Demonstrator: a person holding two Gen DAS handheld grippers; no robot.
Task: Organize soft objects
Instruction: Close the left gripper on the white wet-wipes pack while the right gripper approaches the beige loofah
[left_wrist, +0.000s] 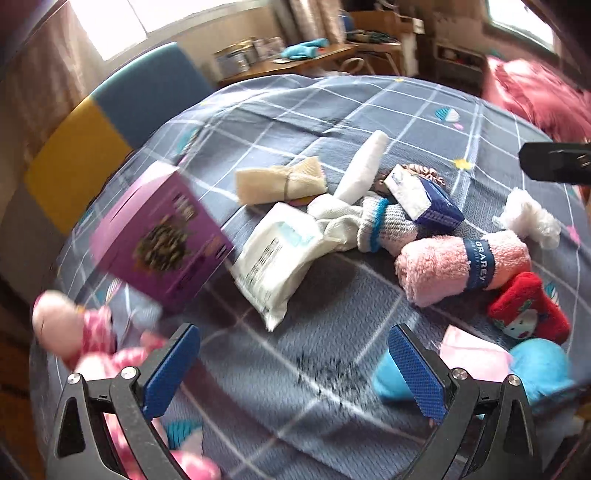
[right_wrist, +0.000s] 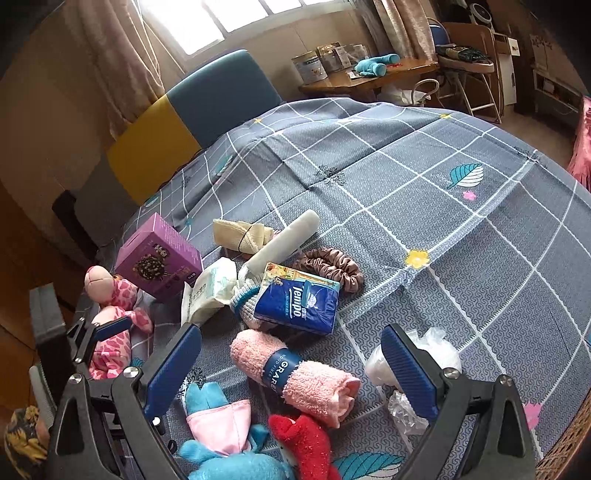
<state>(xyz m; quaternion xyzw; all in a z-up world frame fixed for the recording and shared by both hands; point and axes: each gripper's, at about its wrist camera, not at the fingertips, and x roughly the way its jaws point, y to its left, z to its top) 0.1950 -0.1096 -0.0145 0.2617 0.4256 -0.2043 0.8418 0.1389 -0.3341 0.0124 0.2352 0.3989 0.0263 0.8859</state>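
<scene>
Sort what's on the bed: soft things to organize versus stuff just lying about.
For the job: pink rolled towel, pink plush giraffe, blue plush toy, red plush, brown scrunchie, knit sock.

Lying about: purple box, Tempo tissue pack, wipes packet.

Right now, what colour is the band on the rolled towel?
Navy band on the pink towel; right wrist view.

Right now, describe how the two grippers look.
Both look the same: the left gripper and right gripper have black plastic frames with triangular cut-outs, silver round bolts, and two flat fingers faced with blue textured pads. No cables, markings or sleeves show.
</scene>
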